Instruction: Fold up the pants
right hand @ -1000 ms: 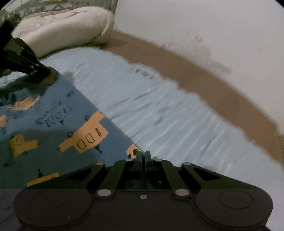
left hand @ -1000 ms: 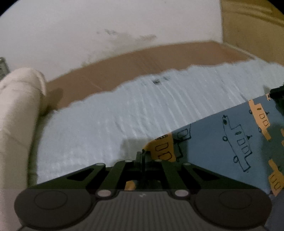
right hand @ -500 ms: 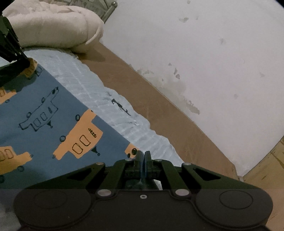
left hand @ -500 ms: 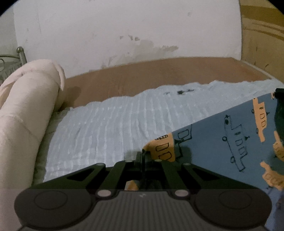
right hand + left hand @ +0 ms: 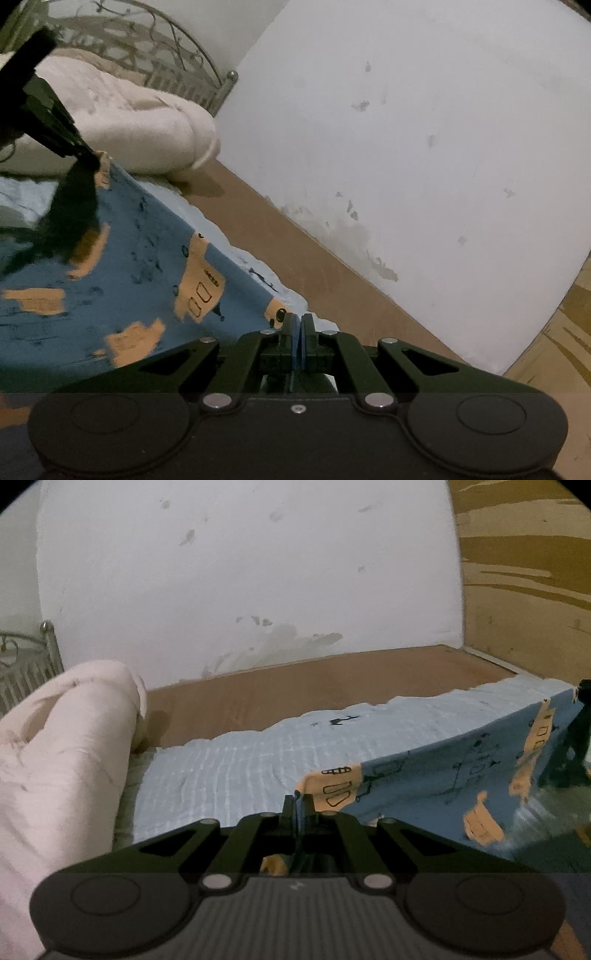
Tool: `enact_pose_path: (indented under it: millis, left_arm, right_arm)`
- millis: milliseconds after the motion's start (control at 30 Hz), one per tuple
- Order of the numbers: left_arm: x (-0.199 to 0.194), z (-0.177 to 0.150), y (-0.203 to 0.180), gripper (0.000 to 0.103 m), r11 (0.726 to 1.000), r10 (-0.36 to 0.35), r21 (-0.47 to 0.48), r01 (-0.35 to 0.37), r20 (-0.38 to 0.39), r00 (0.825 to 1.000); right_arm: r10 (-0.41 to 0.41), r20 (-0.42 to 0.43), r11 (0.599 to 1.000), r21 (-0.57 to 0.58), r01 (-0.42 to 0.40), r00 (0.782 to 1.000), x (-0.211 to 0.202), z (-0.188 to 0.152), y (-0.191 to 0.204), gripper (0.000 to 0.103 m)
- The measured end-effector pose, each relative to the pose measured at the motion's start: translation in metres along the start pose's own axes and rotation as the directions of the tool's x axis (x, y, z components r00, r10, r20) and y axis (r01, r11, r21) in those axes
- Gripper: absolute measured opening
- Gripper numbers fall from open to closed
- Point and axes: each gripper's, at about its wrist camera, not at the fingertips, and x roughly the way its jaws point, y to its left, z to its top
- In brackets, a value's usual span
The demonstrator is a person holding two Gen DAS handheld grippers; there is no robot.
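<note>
The pants [image 5: 436, 775] are blue with orange vehicle prints and hang stretched above the bed between both grippers. My left gripper [image 5: 296, 798] is shut on one corner of the cloth, at the lower middle of the left wrist view. In the right wrist view the same pants [image 5: 122, 266] spread to the left, and my right gripper [image 5: 297, 320] is shut on the other corner. The other gripper shows as a dark shape at the far right of the left wrist view [image 5: 576, 746] and at the upper left of the right wrist view [image 5: 51, 122].
A light blue ribbed sheet [image 5: 236, 768] covers the bed under the pants. A rolled cream blanket [image 5: 55, 746] lies at the left by a metal headboard [image 5: 177, 74]. Bare brown board [image 5: 303, 694] runs along the stained white wall [image 5: 240, 576]; a wooden panel [image 5: 524, 572] stands at right.
Both grippers have risen and tilted up with the pants edge between them, so more wall and headboard show. The cloth now hangs lifted off the sheet.
</note>
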Motion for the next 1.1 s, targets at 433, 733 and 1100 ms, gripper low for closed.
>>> enact_pose_path:
  millis: [433, 733, 1100]
  left_arm:
    - [-0.074, -0.081, -0.041, 0.001, 0.987, -0.047, 0.154, 0.047, 0.000, 0.999]
    - [-0.077, -0.124, -0.064, 0.001, 0.971, 0.000, 0.238, 0.009, -0.041, 0.999]
    - [-0.074, -0.143, -0.064, 0.001, 0.955, -0.011, 0.294, 0.038, -0.091, 0.996]
  right_arm:
    - [0.092, -0.058, 0.995, 0.047, -0.090, 0.994, -0.115, -0.039, 0.061, 0.000]
    - [0.130, -0.102, 0.991, 0.027, -0.128, 0.986, -0.132, -0.069, 0.110, 0.000]
    - [0.178, -0.151, 0.984, 0.014, -0.178, 0.972, -0.141, -0.088, 0.125, 0.000]
